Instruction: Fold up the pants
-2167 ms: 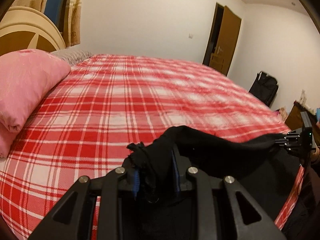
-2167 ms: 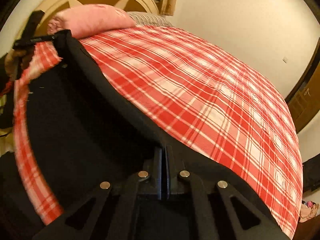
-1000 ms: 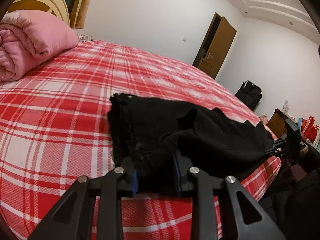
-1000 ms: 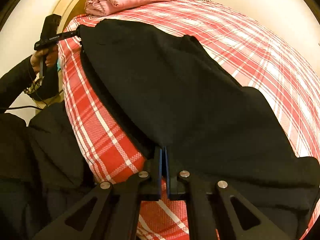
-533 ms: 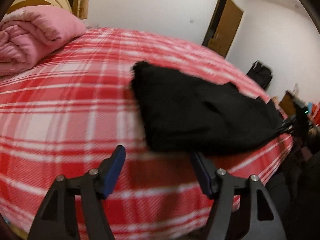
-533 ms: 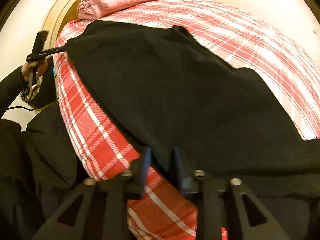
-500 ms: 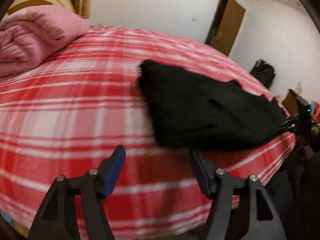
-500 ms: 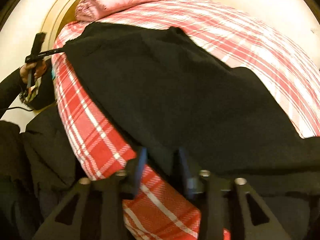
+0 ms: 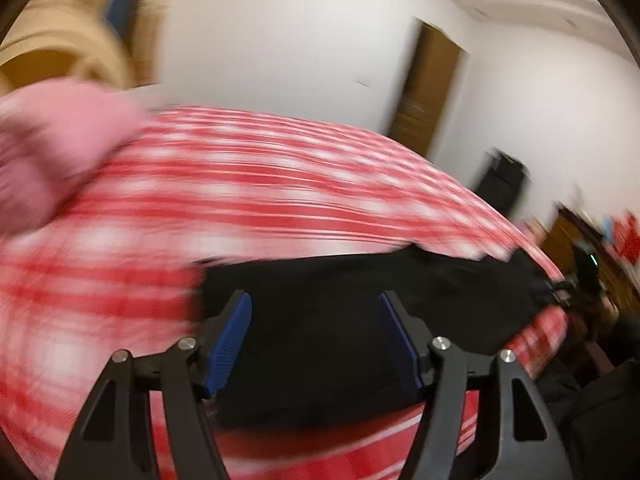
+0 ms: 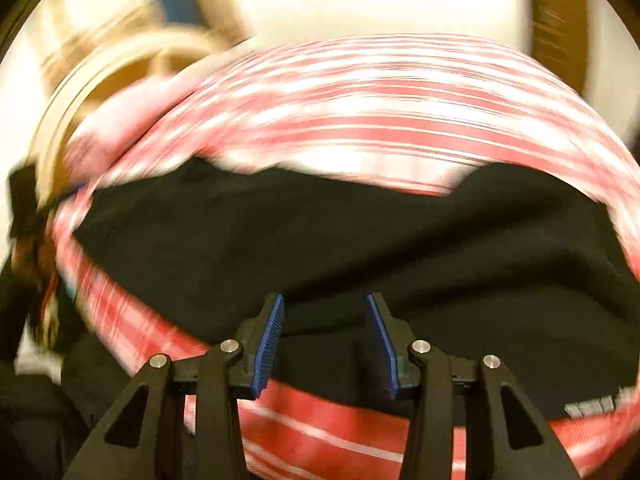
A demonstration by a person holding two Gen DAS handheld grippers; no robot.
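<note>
The black pants [image 9: 344,304] lie spread along the near edge of the red plaid bed [image 9: 260,196]. My left gripper [image 9: 315,334] is open and empty, its blue pads over one end of the pants. In the right wrist view the pants [image 10: 320,240] stretch across the bed's edge. My right gripper [image 10: 323,338] is open and empty, just above the near edge of the cloth. The right gripper also shows small at the far end of the pants in the left wrist view [image 9: 562,292]. Both views are motion-blurred.
A pink pillow [image 9: 52,140] lies at the head of the bed by the cream headboard [image 10: 120,72]. A brown door [image 9: 428,84] and a dark bag [image 9: 500,184] stand at the far wall. Furniture with clutter [image 9: 592,240] stands at the right.
Both grippers have let go of the pants and opened. The pants now lie flat on the bed. Both cameras are swinging fast, blurring the room.
</note>
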